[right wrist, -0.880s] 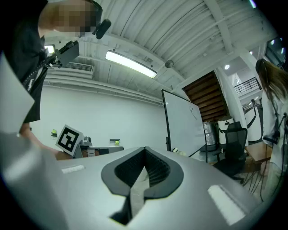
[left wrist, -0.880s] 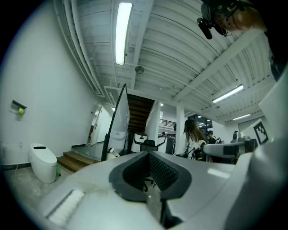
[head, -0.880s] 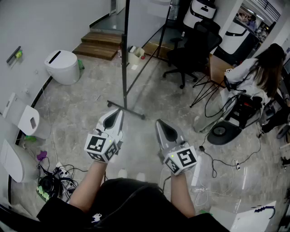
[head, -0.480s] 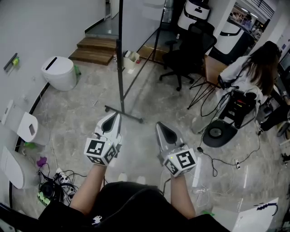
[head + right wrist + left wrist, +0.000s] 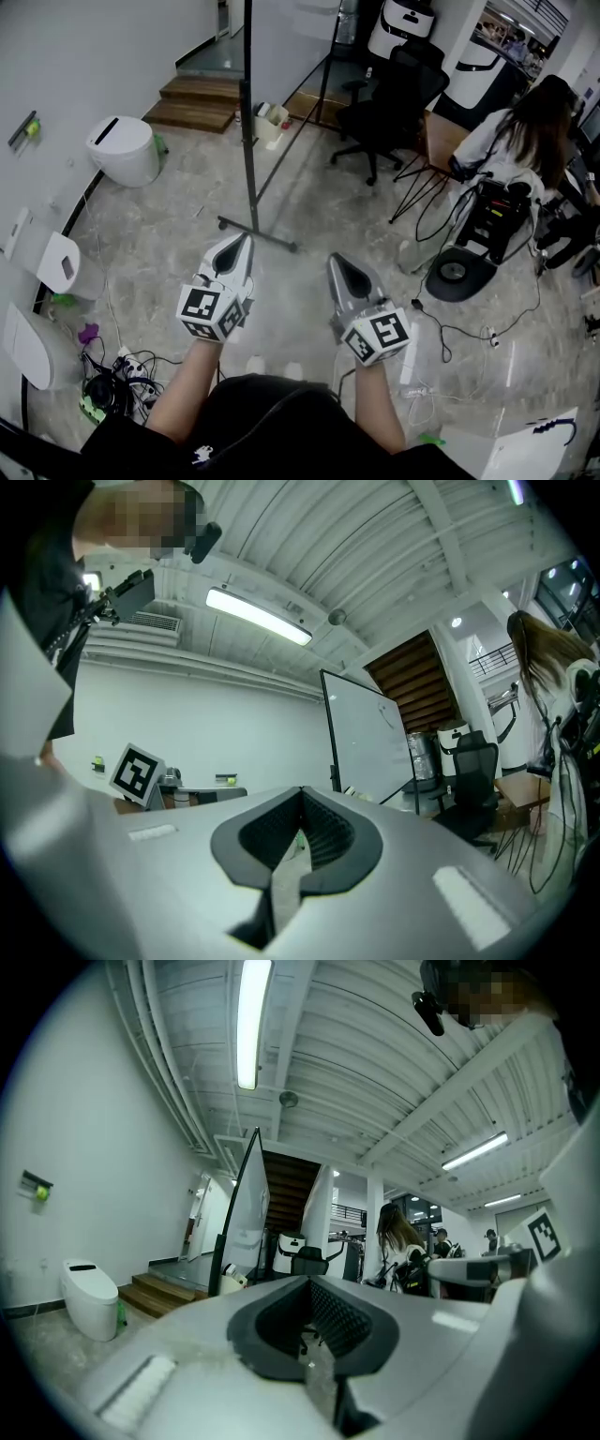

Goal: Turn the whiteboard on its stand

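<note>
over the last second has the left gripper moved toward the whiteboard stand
No. The left gripper still ends just short of the whiteboard stand's floor bar, same as earlier; the slight shift in frame is the camera's.

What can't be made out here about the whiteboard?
- Whiteboard top: cut off by the head view's upper edge.
- Its face: seen nearly edge-on in the left gripper view.
- Its marks: too small to read in the right gripper view.

The marbled floor (image 5: 159, 248) carries the whiteboard stand (image 5: 249, 159), a black office chair (image 5: 389, 98) and tangled cables (image 5: 117, 370).
</note>
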`<action>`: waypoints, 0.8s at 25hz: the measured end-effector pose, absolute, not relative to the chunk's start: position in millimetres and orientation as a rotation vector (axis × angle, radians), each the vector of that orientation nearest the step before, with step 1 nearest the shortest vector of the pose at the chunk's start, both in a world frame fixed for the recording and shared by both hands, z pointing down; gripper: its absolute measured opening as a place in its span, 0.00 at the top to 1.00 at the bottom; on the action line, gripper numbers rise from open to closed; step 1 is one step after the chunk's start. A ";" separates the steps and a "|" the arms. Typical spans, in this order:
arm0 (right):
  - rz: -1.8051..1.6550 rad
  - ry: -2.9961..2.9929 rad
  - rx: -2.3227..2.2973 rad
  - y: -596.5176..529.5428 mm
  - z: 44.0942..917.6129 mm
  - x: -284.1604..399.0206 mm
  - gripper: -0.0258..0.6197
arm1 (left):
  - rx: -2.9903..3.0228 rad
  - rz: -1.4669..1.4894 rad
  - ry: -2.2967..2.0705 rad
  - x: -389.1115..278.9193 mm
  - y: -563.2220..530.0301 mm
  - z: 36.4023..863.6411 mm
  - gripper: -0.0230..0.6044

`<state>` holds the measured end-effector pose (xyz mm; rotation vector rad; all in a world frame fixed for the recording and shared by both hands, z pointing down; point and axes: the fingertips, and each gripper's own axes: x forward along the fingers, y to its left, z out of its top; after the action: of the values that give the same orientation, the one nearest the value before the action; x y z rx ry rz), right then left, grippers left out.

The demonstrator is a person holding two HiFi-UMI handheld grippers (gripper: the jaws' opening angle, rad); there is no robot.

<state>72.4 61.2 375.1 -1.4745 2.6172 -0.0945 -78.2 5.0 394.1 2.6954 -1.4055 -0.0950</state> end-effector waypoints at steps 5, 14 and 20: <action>-0.091 2.624 -1.472 63.1 376.6 78.7 0.95 | 2.718 -0.093 -1.371 -65.7 8.1 394.1 0.96; -0.087 2.628 -1.456 65.0 379.0 100.4 0.95 | 2.707 -0.078 -1.418 -49.5 10.0 397.1 0.96; -0.098 2.637 -1.429 64.7 383.5 116.0 0.95 | 2.693 -0.079 -1.450 -39.0 13.6 399.0 0.96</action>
<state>116.0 64.7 383.5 -1.4286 2.6371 -0.0980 -39.0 13.6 399.0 2.6933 -1.4497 -0.0792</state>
